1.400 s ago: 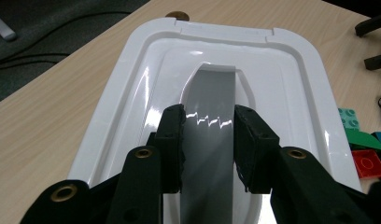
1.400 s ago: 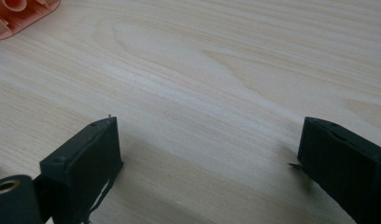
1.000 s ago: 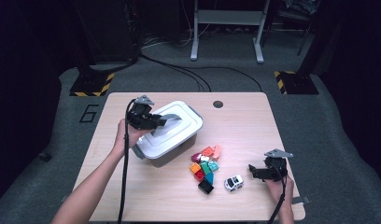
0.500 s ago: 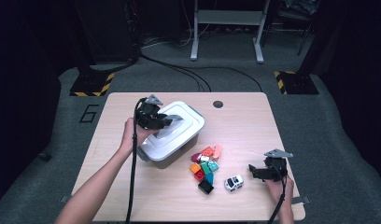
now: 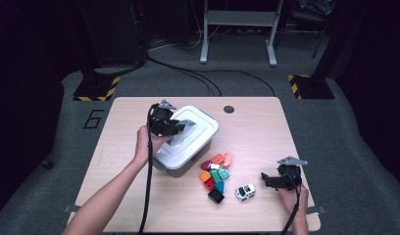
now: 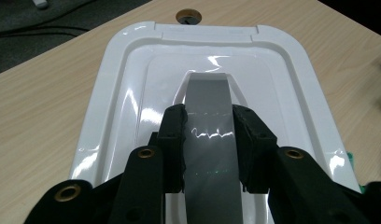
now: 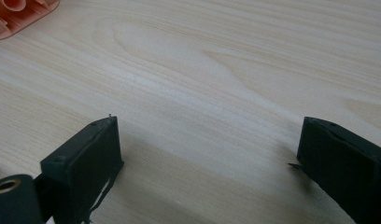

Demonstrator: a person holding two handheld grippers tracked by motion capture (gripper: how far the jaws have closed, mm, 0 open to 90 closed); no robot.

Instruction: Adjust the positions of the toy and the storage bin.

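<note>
A white lidded box (image 5: 200, 132) stands left of centre on the wooden table (image 5: 257, 132). In the left gripper view its glossy lid (image 6: 291, 79) has a grey handle (image 6: 209, 98) running down the middle. My left gripper (image 5: 181, 126) (image 6: 209, 116) lies over the lid with its jaws against both sides of that handle, shut on it. My right gripper (image 5: 266, 180) (image 7: 207, 126) rests open on bare wood at the front right, nothing between its jaws, just right of a small white toy car (image 5: 245, 191).
A heap of several coloured bricks (image 5: 215, 171) lies between the box and the car. An orange piece (image 7: 20, 11) shows at the top left of the right gripper view. A round cable hole (image 5: 229, 109) sits beyond the box. Cables trail from both grippers.
My left gripper has moved right and further onto the lid, reaching the grey handle. The right gripper has stayed put.
</note>
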